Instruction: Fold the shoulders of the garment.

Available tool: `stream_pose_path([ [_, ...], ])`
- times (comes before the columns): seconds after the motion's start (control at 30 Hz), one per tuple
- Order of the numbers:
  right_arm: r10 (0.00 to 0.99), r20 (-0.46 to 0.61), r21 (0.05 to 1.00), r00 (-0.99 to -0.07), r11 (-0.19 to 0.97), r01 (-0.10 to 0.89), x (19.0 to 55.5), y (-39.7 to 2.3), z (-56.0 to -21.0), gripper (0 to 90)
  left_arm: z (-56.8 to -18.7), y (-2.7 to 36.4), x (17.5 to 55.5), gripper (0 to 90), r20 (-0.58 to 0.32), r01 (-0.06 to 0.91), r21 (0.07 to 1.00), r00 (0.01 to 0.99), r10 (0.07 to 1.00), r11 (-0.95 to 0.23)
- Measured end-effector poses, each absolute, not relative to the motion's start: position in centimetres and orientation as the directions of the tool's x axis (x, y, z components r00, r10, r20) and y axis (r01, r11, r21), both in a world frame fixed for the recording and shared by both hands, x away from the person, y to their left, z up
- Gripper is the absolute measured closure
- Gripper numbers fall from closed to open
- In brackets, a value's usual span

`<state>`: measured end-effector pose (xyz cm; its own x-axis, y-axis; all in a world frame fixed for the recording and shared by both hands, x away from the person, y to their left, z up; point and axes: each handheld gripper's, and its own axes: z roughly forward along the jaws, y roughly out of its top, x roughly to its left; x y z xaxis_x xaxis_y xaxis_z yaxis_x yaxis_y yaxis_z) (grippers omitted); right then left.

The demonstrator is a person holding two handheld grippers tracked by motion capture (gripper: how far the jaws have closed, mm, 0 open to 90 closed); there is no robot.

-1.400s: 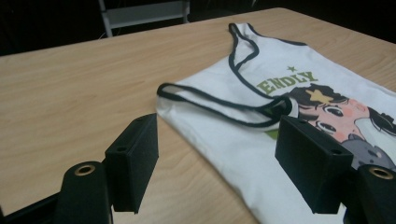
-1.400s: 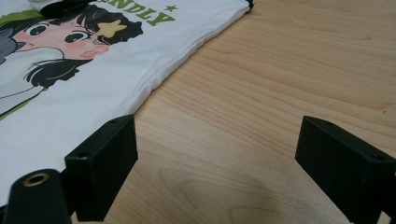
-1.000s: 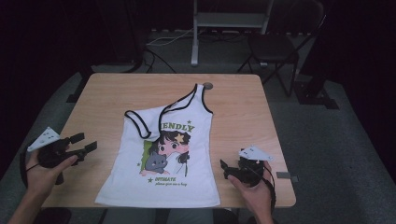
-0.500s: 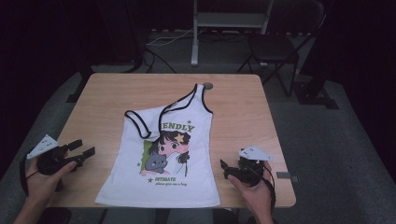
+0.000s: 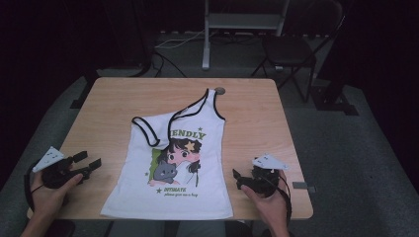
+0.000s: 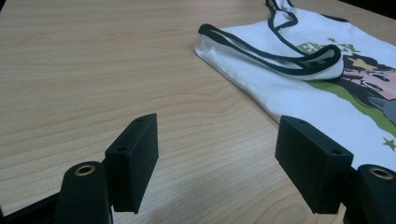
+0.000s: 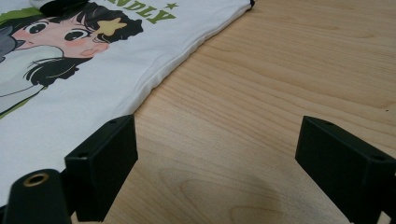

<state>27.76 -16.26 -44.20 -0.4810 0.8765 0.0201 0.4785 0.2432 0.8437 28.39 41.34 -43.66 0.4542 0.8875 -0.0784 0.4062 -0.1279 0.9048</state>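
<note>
A white sleeveless top [image 5: 173, 168] with black trim and a cartoon print lies flat in the middle of the wooden table [image 5: 113, 98]. One shoulder strap is folded down across its chest. My left gripper [image 5: 88, 162] rests low at the table's left front, open, a short way left of the top's side edge [image 6: 261, 100]; nothing sits between its jaws [image 6: 217, 165]. My right gripper [image 5: 238, 178] sits at the right front, open, just right of the top's hem side [image 7: 154, 79], with bare wood between its jaws [image 7: 217, 168].
A small round grommet [image 5: 220, 91] sits in the table near its far edge. Beyond the table stand a metal post base [image 5: 244, 22] and a dark chair [image 5: 291, 49] on the grey floor. A small grey tag [image 5: 302, 185] lies at the right front corner.
My left gripper has come down and toward the front edge of the table, still open. The right gripper and the top have stayed put.
</note>
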Motion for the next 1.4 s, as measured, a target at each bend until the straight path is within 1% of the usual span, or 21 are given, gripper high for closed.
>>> stream_pose_path([
  [0.2,0.874,0.023,0.844,-0.486,0.243,0.478,27.8,-16.3,-44.2,12.2,-43.7,41.3,28.3,29.7,-0.074,0.407,0.903,0.458,0.886,-0.135],
  [0.33,0.881,-0.005,0.839,-0.473,0.261,0.478,28.0,-16.4,-44.0,12.2,-43.7,41.4,28.2,29.7,-0.088,0.410,0.904,0.457,0.885,-0.122],
  [0.47,0.887,-0.007,0.856,-0.461,0.244,0.456,28.8,-16.6,-42.7,12.2,-43.7,41.4,28.3,29.7,-0.086,0.413,0.902,0.455,0.886,-0.125],
  [0.57,0.889,-0.030,0.855,-0.457,0.260,0.449,30.0,-16.3,-41.6,12.2,-43.7,41.4,28.2,29.7,-0.091,0.412,0.904,0.450,0.888,-0.117],
  [0.73,0.885,-0.064,0.844,-0.462,0.295,0.448,32.9,-15.8,-39.5,12.2,-43.7,41.4,28.3,29.7,-0.087,0.418,0.900,0.452,0.888,-0.125],
  [0.97,0.877,-0.103,0.839,-0.469,0.330,0.432,38.0,-14.6,-36.5,12.3,-43.7,41.4,28.3,29.7,-0.089,0.419,0.899,0.457,0.885,-0.126],
  [1.0,0.875,-0.125,0.832,-0.468,0.350,0.430,39.0,-14.3,-36.1,12.3,-43.7,41.4,28.3,29.7,-0.085,0.417,0.899,0.459,0.885,-0.130],
  [1.17,0.865,-0.149,0.810,-0.479,0.385,0.442,42.4,-13.0,-35.1,12.3,-43.7,41.3,28.2,29.7,-0.081,0.412,0.901,0.461,0.884,-0.133],
  [1.23,0.861,-0.150,0.804,-0.487,0.393,0.446,43.9,-12.4,-34.8,12.3,-43.7,41.3,28.2,29.7,-0.084,0.413,0.901,0.460,0.884,-0.130],
  [1.27,0.861,-0.150,0.804,-0.487,0.393,0.446,43.9,-12.4,-34.8,12.3,-43.7,41.3,28.2,29.7,-0.084,0.413,0.901,0.460,0.884,-0.130],
  [1.4,0.854,-0.141,0.799,-0.501,0.397,0.451,47.1,-11.4,-34.3,12.3,-43.7,41.4,28.2,29.7,-0.085,0.414,0.902,0.457,0.885,-0.127],
])
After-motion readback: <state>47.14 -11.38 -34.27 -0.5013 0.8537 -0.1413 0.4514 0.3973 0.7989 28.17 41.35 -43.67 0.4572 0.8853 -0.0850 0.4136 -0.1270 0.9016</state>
